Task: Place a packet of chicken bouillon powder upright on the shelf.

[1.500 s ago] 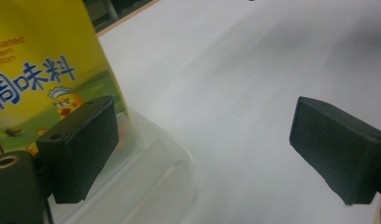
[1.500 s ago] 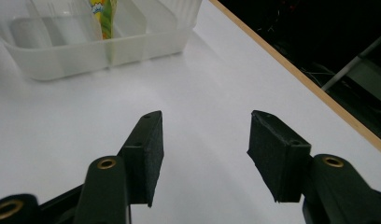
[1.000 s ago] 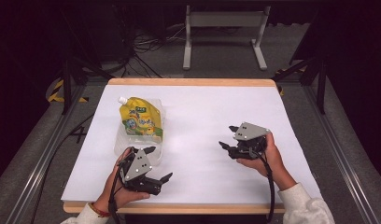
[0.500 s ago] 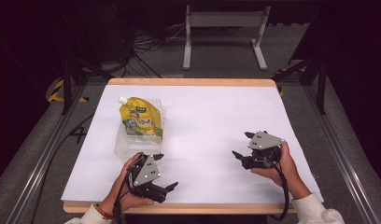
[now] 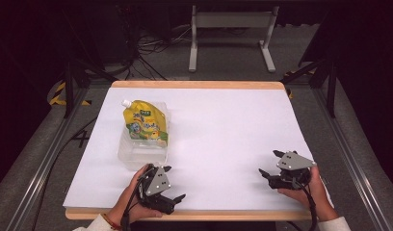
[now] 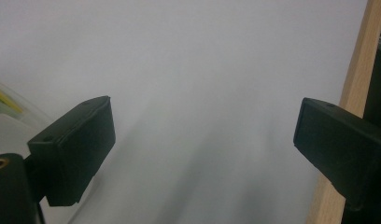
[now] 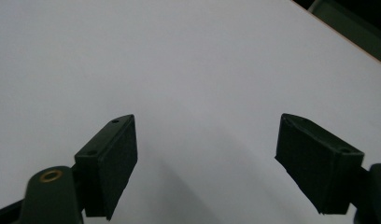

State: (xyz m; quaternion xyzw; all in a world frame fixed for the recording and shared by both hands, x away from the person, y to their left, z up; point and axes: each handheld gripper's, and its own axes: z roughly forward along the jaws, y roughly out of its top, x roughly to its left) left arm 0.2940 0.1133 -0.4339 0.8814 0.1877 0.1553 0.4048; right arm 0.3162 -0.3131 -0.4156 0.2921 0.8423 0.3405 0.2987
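A yellow spouted pouch (image 5: 144, 122) lies across a clear plastic container (image 5: 137, 155) on the left half of the white table (image 5: 223, 125). My left gripper (image 5: 174, 183) rests low near the front edge, just in front of the container, open with nothing between its jaws. In the left gripper view the gripper (image 6: 202, 135) faces bare white surface, with the container's rim (image 6: 6, 109) at the left. My right gripper (image 5: 269, 162) sits at the front right, far from the pouch. Its jaws have just been opening and hold nothing. In the right gripper view the gripper (image 7: 205, 154) stands wide over the white table.
The table's wooden front edge (image 5: 209, 215) runs just below both hands and shows at the right as a wooden strip (image 6: 361, 70). A metal stand (image 5: 230, 33) and cables lie on the floor behind the table. Dark rails flank both sides.
My right hand has slid to the right and toward the front edge, its jaws spreading wider. My left hand has sunk a little toward the front edge. The pouch and container have not moved.
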